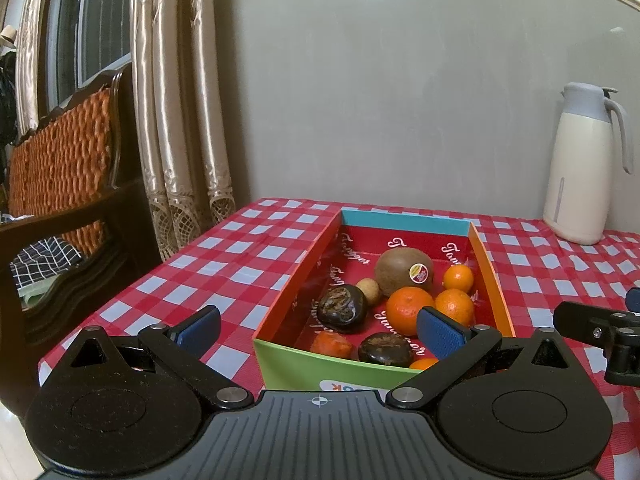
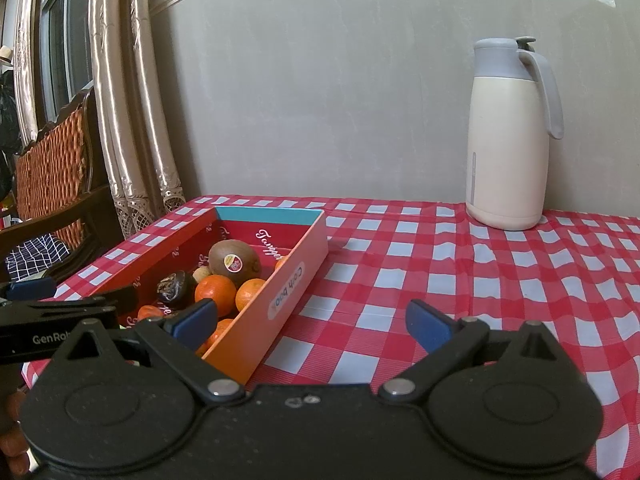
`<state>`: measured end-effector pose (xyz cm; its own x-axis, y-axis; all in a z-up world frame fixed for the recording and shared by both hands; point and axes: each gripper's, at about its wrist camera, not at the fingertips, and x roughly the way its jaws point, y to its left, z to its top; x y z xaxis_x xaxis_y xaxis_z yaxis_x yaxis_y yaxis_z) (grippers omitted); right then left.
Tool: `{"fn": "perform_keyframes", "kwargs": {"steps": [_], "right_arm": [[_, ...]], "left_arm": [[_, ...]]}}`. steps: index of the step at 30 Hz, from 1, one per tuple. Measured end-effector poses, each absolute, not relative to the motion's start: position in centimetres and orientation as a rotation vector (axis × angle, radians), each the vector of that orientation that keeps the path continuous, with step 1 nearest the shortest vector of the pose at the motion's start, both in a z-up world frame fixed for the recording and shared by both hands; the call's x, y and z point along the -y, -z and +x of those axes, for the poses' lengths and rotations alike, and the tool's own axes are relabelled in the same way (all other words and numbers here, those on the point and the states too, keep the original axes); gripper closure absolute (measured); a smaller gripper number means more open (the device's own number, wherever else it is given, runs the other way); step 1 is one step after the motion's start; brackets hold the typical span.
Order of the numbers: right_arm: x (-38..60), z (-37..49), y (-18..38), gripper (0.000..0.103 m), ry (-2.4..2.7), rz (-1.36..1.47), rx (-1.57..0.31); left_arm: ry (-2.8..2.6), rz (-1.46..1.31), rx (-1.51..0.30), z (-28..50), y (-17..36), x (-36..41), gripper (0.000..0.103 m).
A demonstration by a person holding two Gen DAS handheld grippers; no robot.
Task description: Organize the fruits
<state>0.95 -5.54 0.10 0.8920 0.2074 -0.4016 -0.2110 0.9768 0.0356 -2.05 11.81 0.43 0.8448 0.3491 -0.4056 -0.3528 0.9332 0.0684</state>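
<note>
Left tongs [image 1: 320, 330] spread wide with nothing between the blue pads, right tongs [image 2: 312, 320] likewise wide and empty, both level, side by side, pointing forward

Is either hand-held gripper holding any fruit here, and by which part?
Nothing is held. The left hand-held gripper and right hand-held gripper are both open and empty.

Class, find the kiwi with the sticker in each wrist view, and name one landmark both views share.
Left wrist view: kiwi right of centre, toward the box's far end.
Right wrist view: kiwi left of centre, behind the oranges.
Shared landmark: the cream jug by the wall.
</note>
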Motion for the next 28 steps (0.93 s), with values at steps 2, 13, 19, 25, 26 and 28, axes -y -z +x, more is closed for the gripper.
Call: {"fn": "perform_keyframes", "kwargs": {"steps": [2,13,19,25,26,28], "right_arm": [[5.50,0.94,-0.10,0.002,-0.218,-0.010,-0.416],[5.55,0.97,-0.07,0.002,-0.220,-0.010,-0.416],[5.41,0.92,-0.25,0.002,-0.221,-0.004,-0.410],[5.54,0.95,-0.36,0.002,-0.222,0.004,-0.411],[5.61,0.93,-0.37,0.002,-0.222,0.003,-0.410],[5.60,1.03,-0.34,0.002,-0.222,0.003,-0.412]], "left_arm": [[-0.369,-0.009,-0.428,-2.04,-0.43,-11.83,0.000],[-0.364,-0.015,-0.427,-2.06,-0.43,-11.84,0.000],[-0.335,-0.031,-0.410,-2.32,-0.53,-11.93,0.000],[-0.309,-0.044,-0.369,-2.71,-0.78,-11.97,0.001],[-0.306,-0.043,-0.368,-2.70,-0.77,-11.94,0.001],[-0.306,-0.037,-0.374,-2.60,-0.74,-11.89,0.000]]}}
